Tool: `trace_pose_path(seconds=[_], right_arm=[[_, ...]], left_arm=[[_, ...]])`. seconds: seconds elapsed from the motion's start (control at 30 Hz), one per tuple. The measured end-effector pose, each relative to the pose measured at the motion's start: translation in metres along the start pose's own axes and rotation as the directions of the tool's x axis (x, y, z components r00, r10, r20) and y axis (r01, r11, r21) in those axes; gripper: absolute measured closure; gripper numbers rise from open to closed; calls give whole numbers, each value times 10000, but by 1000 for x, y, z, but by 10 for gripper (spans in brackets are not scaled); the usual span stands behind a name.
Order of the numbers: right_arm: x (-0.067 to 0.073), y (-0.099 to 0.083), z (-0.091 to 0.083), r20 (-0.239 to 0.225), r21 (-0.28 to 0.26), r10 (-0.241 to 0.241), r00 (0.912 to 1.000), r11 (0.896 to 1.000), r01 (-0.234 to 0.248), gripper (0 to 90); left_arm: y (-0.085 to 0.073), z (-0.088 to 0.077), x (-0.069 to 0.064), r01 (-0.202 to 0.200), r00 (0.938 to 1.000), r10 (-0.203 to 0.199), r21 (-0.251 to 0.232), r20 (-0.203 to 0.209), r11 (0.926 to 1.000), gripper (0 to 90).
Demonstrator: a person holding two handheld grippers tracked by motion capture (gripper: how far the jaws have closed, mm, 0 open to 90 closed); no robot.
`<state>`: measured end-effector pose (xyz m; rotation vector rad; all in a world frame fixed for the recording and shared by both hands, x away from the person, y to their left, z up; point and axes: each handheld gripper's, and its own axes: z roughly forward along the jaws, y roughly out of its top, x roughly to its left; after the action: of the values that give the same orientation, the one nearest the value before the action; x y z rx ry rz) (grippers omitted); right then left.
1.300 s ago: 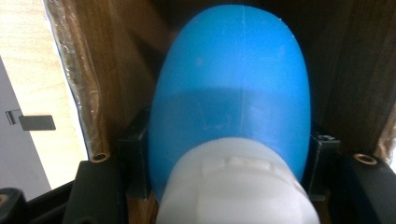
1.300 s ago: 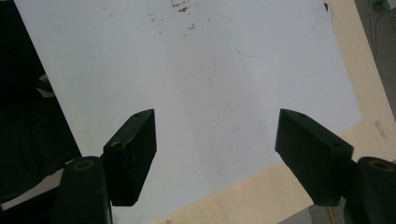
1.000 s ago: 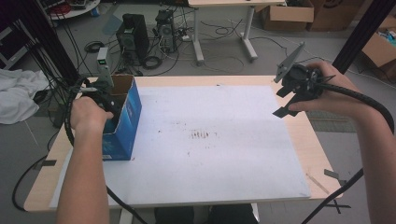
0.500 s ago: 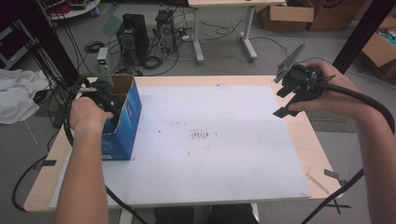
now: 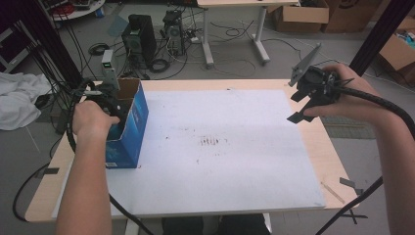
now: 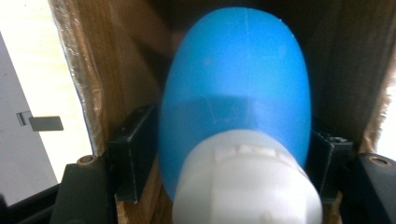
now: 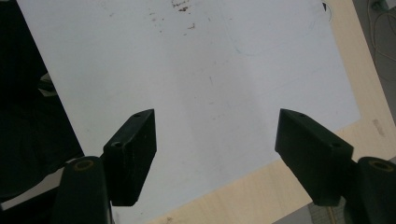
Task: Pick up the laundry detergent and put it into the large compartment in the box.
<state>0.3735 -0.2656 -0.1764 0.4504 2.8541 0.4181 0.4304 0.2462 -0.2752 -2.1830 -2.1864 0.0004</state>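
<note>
A blue cardboard box [image 5: 131, 128] stands open-topped at the table's left edge. My left gripper [image 5: 113, 115] reaches down into it, mostly covered by the hand. In the left gripper view its jaws press both sides of a blue bulb [image 6: 233, 79] with a white base [image 6: 247, 182], so my left gripper [image 6: 231, 154] is shut on it between the brown inner walls [image 6: 121, 60] of the box. My right gripper [image 5: 296, 106] hovers over the table's far right side. It stands open [image 7: 217, 154] with nothing between its fingers, above the white sheet [image 7: 196, 70].
The white sheet [image 5: 220, 147] covers most of the wooden table [image 5: 337, 161]. Bits of dark tape [image 5: 350, 182] stick near the front right corner. Computer towers [image 5: 142, 34] and cables lie on the floor behind; a white cloth [image 5: 19, 100] is at the left.
</note>
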Motion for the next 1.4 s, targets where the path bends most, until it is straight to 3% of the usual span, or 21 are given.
trace_pose_path(seconds=[0.23, 0.43, 0.63, 0.77, 0.97, 1.07, 1.13, 1.23, 1.4], right_arm=[[0, -1, -3, 27, -67, 7, 10000, 10000, -7, 291], [0, -2, -4, 16, -48, 104, 9999, 9999, -104, 291], [1, -1, -4, -8, -87, 140, 9999, 9999, -140, 291], [2, 1, -3, -36, -48, 150, 9999, 9999, -150, 291], [3, 4, -1, -58, 34, 123, 9999, 9999, -123, 291], [4, 5, -1, -75, 19, 110, 9999, 9999, -110, 290], [4, 5, 0, -84, 44, 105, 9999, 9999, -105, 290], [5, 6, -1, -92, 60, 81, 9999, 9999, -80, 290], [5, 6, 0, -99, 76, 98, 9999, 9999, -97, 290]], left_arm=[[-4, -14, 0, -191, 9995, 185, -249, -238, 9995, 263], [-9, -37, -5, -671, 9973, 649, -677, -343, 9954, 228], [-14, -57, -18, -1389, 9900, 1351, -1163, -403, 9835, 196], [-17, -64, -32, -1928, 9812, 1896, -1509, -355, 9696, 172], [-20, -68, -57, -2850, 9583, 2840, -1858, -325, 9403, 158], [-21, -69, -71, -3287, 9436, 3294, -2079, -321, 9213, 157], [-22, -68, -79, -3466, 9363, 3506, -2100, -189, 9142, 157], [-24, -68, -94, -3891, 9185, 3951, -2192, -176, 8948, 155], [-24, -63, -117, -4382, 8947, 4464, -2275, -173, 8696, 156]])
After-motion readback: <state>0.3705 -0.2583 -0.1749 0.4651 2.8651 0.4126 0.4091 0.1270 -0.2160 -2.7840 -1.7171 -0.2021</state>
